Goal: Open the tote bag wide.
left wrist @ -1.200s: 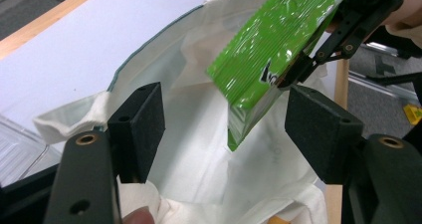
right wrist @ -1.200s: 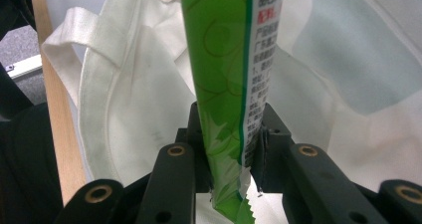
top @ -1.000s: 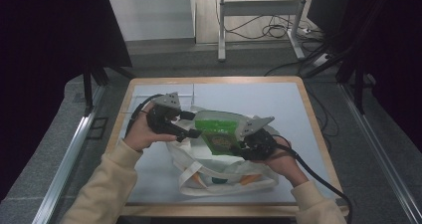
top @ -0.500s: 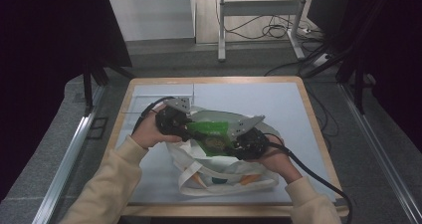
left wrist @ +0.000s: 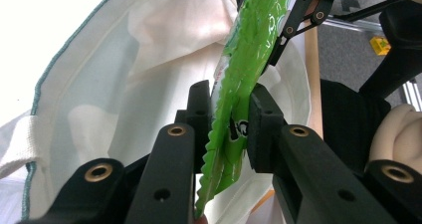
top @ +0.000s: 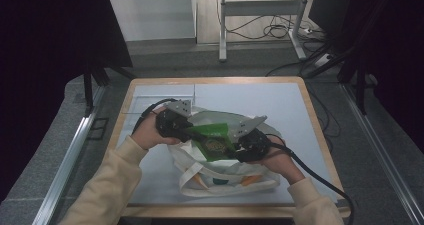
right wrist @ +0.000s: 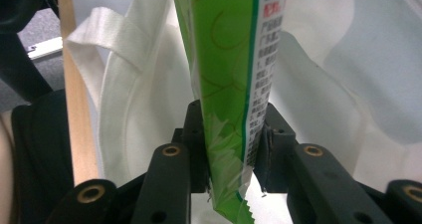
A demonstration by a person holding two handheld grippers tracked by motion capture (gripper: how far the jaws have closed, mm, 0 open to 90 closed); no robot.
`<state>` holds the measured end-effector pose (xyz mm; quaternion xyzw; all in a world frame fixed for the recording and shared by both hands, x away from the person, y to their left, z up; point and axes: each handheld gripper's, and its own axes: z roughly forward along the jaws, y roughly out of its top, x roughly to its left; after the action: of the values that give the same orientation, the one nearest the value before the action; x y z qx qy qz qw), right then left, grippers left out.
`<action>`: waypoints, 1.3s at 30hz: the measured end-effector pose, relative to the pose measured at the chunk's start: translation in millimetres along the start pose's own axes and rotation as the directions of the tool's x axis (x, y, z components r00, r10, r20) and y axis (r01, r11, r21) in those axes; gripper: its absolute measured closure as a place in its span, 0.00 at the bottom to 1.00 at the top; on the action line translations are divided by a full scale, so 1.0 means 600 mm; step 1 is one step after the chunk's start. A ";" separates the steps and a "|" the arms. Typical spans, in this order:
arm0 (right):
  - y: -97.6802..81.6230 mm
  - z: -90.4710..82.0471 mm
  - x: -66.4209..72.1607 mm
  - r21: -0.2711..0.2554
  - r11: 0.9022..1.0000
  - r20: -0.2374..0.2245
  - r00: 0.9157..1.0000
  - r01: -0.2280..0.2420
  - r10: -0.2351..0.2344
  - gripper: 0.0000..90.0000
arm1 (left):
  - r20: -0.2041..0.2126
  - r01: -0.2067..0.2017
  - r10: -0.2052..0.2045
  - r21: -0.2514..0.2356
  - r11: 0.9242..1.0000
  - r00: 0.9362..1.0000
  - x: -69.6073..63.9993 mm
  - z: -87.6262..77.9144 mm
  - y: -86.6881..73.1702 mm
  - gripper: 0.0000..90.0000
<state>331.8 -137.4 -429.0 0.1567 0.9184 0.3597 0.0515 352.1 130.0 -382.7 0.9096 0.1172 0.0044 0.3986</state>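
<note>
Sleeves: you wear long cream sleeves (top: 107,177) with ribbed cuffs on both arms.
Left gripper (top: 186,130): your left hand carries a black body with a chunky rounded grip.
Right gripper (top: 235,146): your right hand carries the same black build.
Top plates: each of your grippers bears a flat grey three-cornered plate (top: 179,106) dotted with small holes.
Cables: a thick black cable (top: 320,179) trails from your right gripper; a thinner black one loops behind your left.
Fingers (left wrist: 199,115): yours are matte black, blocky and square-ended.
Links: black bars behind them carry brass-coloured ringed pivots (left wrist: 175,130) and small plain holes.
</note>
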 end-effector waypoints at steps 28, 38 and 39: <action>-0.041 -0.057 0.012 -0.165 0.973 0.081 0.982 -0.158 0.173 0.49 | -0.057 0.072 -0.074 -0.032 0.997 0.996 0.013 -0.030 -0.021 0.86; -0.059 -0.062 0.018 -0.198 0.962 0.088 0.974 -0.189 0.209 0.47 | -0.070 0.079 -0.083 -0.049 0.996 0.994 0.012 -0.044 -0.022 0.86; -0.061 -0.063 0.018 -0.201 0.961 0.090 0.973 -0.191 0.212 0.47 | -0.073 0.080 -0.084 -0.050 0.996 0.994 0.011 -0.045 -0.022 0.86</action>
<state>304.7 -183.8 -425.6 0.2635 0.8546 0.4403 0.0801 353.0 159.8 -374.5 0.8936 0.1691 0.0249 0.4151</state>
